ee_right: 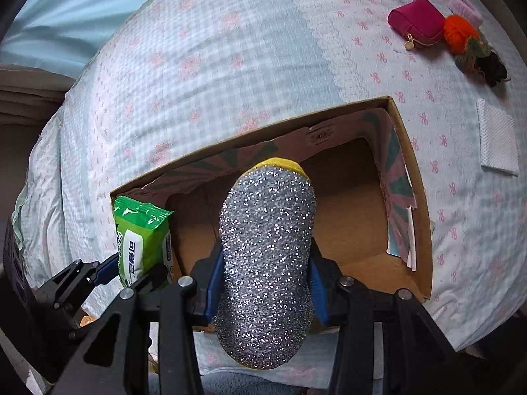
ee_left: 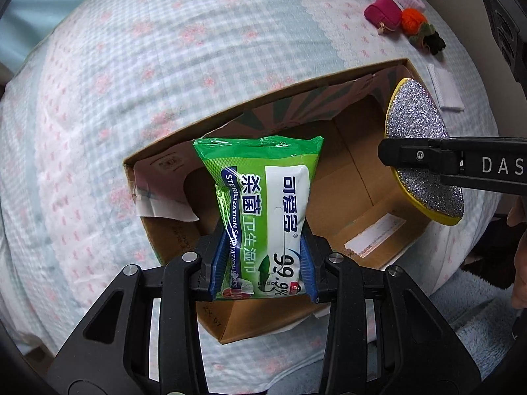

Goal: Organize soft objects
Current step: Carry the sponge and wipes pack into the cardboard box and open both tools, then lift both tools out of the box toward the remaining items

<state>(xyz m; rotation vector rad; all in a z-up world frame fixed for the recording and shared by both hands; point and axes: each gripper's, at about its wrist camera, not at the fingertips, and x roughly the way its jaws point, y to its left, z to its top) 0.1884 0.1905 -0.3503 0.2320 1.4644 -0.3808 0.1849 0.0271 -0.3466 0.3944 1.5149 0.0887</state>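
An open cardboard box (ee_left: 158, 154) (ee_right: 415, 171) lies on a bed with a pale checked cover. My left gripper (ee_left: 262, 263) is shut on a green pack of wet wipes (ee_left: 263, 204), which hangs over the box's left part; the pack (ee_right: 141, 247) also shows at the left of the right wrist view. My right gripper (ee_right: 265, 286) is shut on a silver glitter sponge with a yellow edge (ee_right: 266, 256), held above the box opening. From the left wrist view that sponge (ee_left: 418, 125) sits over the box's right end, clamped by black fingers (ee_left: 425, 156).
At the far right of the bed lie a magenta pouch (ee_right: 416, 21), an orange and dark knitted piece (ee_right: 461, 38), a pink item (ee_right: 464, 5) and a white folded cloth (ee_right: 497, 141). A blue fleecy blanket (ee_left: 477, 329) lies near the bed's front edge.
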